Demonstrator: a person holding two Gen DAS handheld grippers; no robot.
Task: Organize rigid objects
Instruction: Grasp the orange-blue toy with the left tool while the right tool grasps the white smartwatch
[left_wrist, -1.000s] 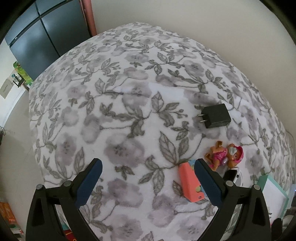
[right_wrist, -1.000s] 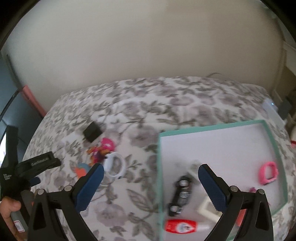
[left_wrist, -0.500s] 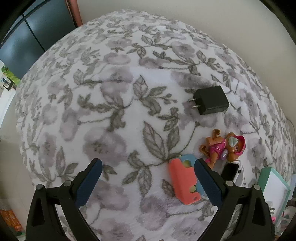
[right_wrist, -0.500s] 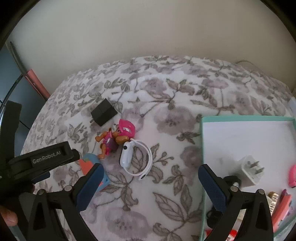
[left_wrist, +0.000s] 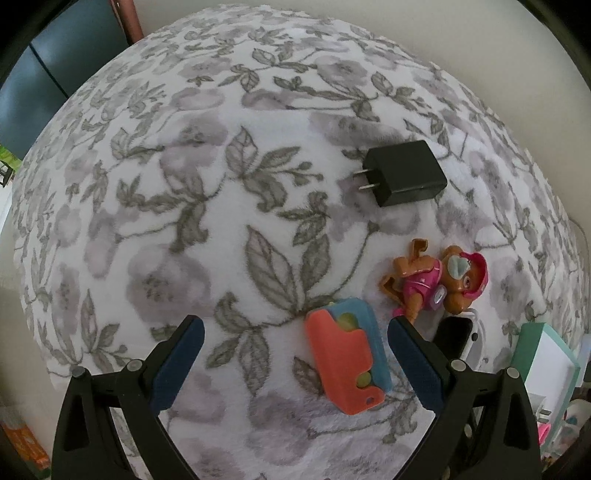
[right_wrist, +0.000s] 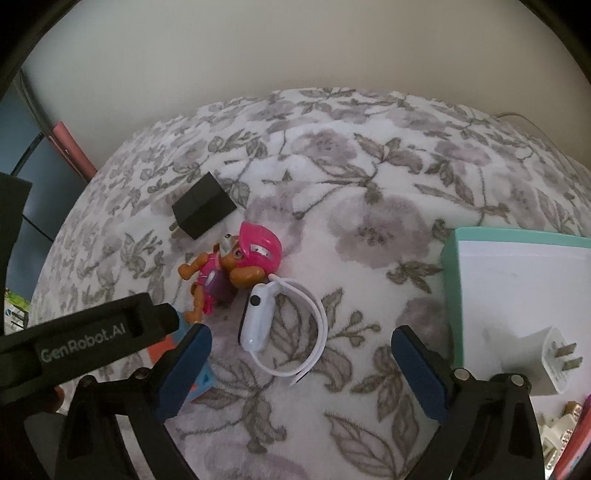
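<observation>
Teal-rimmed box (right_wrist: 517, 235), right side of the floral bedspread (right_wrist: 369, 206): holds a white plug adapter (right_wrist: 550, 360) with prongs up-right; further small items at its near corner, cut off and unreadable.

On the bedspread, outside the box:
- black charger (left_wrist: 404, 177), far, prongs leftward;
- toy pup figure (left_wrist: 436, 280), pink cap, lying just near of the charger;
- white smartwatch (right_wrist: 258, 317), touching the pup's near side, strap looped; largely hidden in the left view;
- orange-and-blue block (left_wrist: 345, 356), left of the watch.

Left tongs (left_wrist: 295, 363): released, wide, block between the pads, untouched.
Right tongs (right_wrist: 301, 363): closing, still wide, watch strap between the jaws, no contact.
</observation>
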